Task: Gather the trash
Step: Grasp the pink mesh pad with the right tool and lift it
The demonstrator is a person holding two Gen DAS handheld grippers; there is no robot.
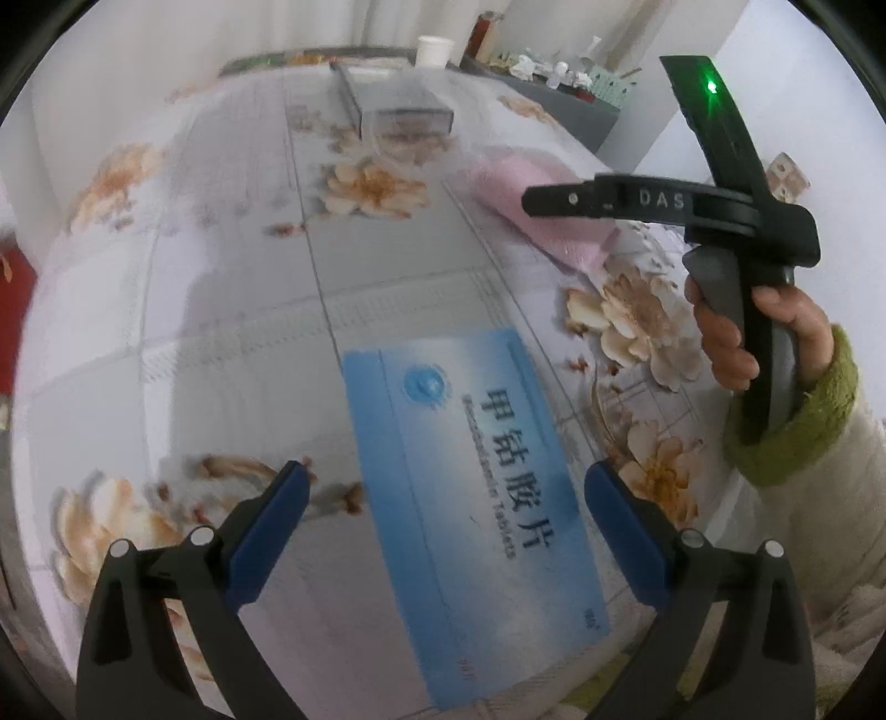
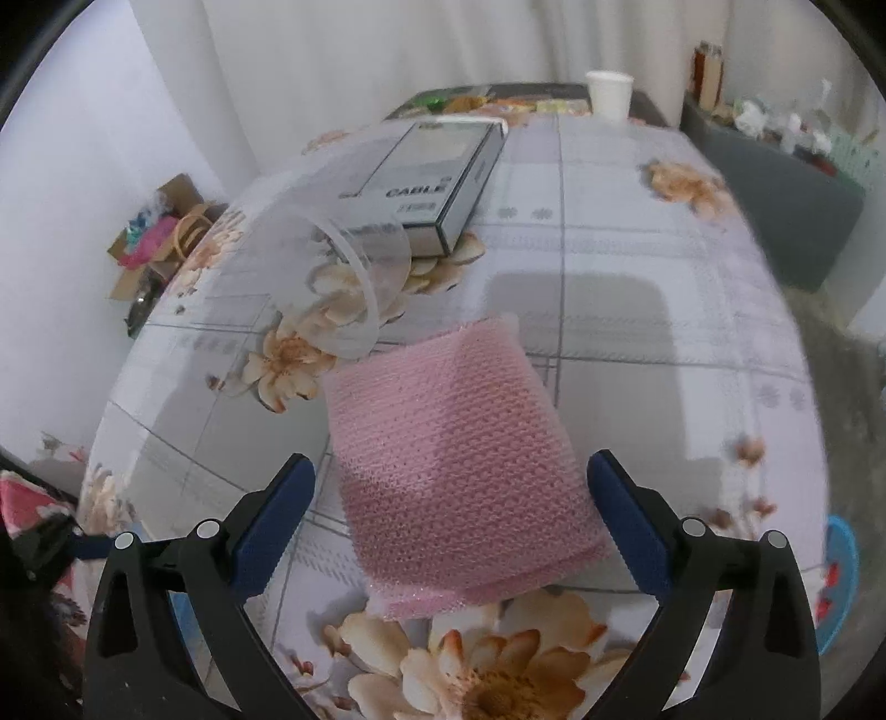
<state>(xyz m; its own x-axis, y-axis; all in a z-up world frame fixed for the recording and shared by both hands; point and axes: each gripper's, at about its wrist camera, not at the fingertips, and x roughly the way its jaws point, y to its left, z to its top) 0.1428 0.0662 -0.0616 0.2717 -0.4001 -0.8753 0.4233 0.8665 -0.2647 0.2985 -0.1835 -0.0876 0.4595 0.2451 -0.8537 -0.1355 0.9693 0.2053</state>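
A flat blue-and-white medicine box (image 1: 470, 498) with Chinese print lies on the flowered tablecloth, between the fingers of my open left gripper (image 1: 443, 482), untouched by them. A pink knitted mesh piece (image 2: 454, 465) lies between the fingers of my open right gripper (image 2: 451, 471); it also shows in the left wrist view (image 1: 545, 205), partly behind the right gripper's body (image 1: 720, 210). A clear plastic cup (image 2: 326, 282) lies on its side beyond the pink piece. A grey box marked CABLE (image 2: 437, 177) lies behind the cup and shows in the left wrist view (image 1: 398, 105).
A white paper cup (image 2: 609, 94) stands at the table's far edge (image 1: 434, 50). A grey cabinet with small items (image 2: 775, 183) stands to the right. A cardboard box of clutter (image 2: 160, 232) sits on the floor at left. A blue bin rim (image 2: 841, 581) shows low right.
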